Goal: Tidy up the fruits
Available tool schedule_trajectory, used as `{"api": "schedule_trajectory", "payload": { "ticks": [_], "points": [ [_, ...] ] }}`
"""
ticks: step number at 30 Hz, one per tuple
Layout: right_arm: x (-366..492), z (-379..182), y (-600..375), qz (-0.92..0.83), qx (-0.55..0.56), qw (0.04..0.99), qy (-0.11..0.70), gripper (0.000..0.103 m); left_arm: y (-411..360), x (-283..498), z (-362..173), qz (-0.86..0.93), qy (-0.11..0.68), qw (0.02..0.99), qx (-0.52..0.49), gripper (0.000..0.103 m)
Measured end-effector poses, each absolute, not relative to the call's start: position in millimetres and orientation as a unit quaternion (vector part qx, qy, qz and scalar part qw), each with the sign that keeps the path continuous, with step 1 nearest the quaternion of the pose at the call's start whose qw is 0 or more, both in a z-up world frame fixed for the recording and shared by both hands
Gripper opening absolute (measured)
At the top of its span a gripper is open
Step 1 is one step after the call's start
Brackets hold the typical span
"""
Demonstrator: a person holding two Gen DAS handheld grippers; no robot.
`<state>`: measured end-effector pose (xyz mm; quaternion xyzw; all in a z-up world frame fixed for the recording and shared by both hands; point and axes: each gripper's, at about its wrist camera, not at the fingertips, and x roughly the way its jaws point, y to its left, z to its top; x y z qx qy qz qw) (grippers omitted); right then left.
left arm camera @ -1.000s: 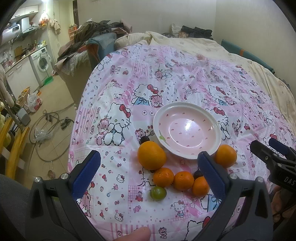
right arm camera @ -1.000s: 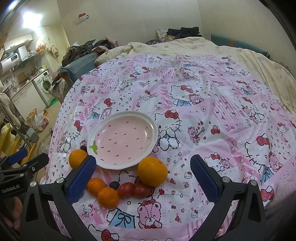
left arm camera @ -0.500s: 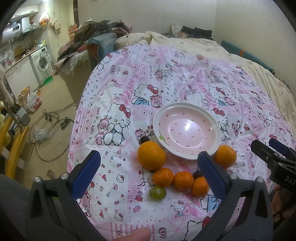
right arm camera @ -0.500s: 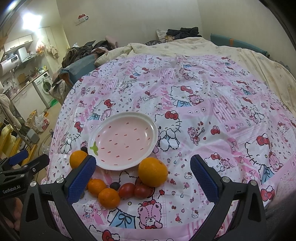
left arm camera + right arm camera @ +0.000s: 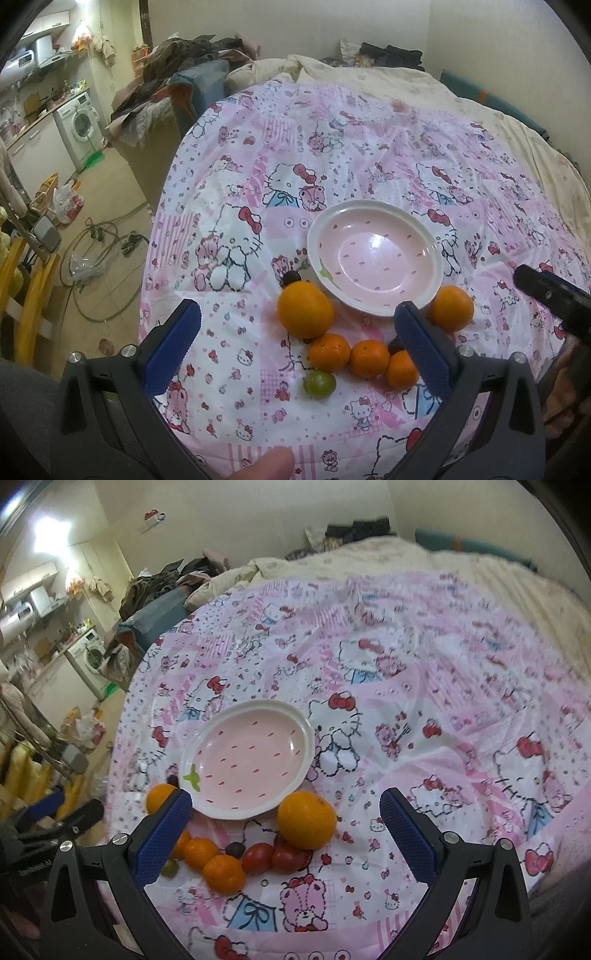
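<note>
A pink strawberry-print plate (image 5: 314, 254) (image 5: 306, 753) lies empty on the cartoon-cat bedspread. Along its near rim sit a large orange (image 5: 306, 309) (image 5: 306, 819), a second orange (image 5: 451, 308) (image 5: 160, 797), three small tangerines (image 5: 329, 352) (image 5: 223, 873), a green fruit (image 5: 319, 384), a dark plum (image 5: 234, 848) and two red tomatoes (image 5: 258, 856). A dark grape (image 5: 291, 277) touches the plate's left edge. My left gripper (image 5: 297, 314) hovers open above the fruit, holding nothing. My right gripper (image 5: 286, 801) is open too, on the other side of the fruit row.
The bedspread's left edge (image 5: 155, 236) drops to a floor with hoses and bags. Piled clothes (image 5: 177, 74) and a washing machine (image 5: 83, 123) stand beyond. A cream quilt (image 5: 406, 88) covers the far bed. A fingertip (image 5: 266, 461) shows at the bottom.
The fruit and plate have not moved. The right wrist view is now slightly blurred, and the right gripper's tip has shifted a little in the left wrist view.
</note>
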<state>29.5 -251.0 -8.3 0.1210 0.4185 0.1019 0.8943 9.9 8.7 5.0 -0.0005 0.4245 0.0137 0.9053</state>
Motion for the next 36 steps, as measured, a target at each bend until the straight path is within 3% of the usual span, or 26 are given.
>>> {"api": "schedule_trajectory", "payload": {
  "ticks": [10,12,15,22,26,36],
  "points": [
    [97,-62,-284,0.109,0.197,0.787,0.574,0.102,25,34,0,0.042,0.478,0.877,-0.029,0.103],
    [105,-78,-277,0.115,0.185,0.771,0.598,0.092,29,38,-4,0.046,0.490,0.870,-0.035,0.103],
    [111,-101,-259,0.129,0.168,0.743,0.635,0.090,31,42,-10,0.045,0.502,0.863,-0.040,0.103],
    [115,-127,-237,0.131,0.119,0.731,0.660,0.080,29,49,-20,0.035,0.524,0.850,-0.043,0.103],
    [115,-126,-233,0.145,0.106,0.733,0.656,0.063,26,52,-23,0.039,0.531,0.845,-0.041,0.103],
    [104,-104,-250,0.149,0.129,0.758,0.622,0.060,33,68,-34,0.053,0.559,0.826,-0.055,0.103]
  ]
}}
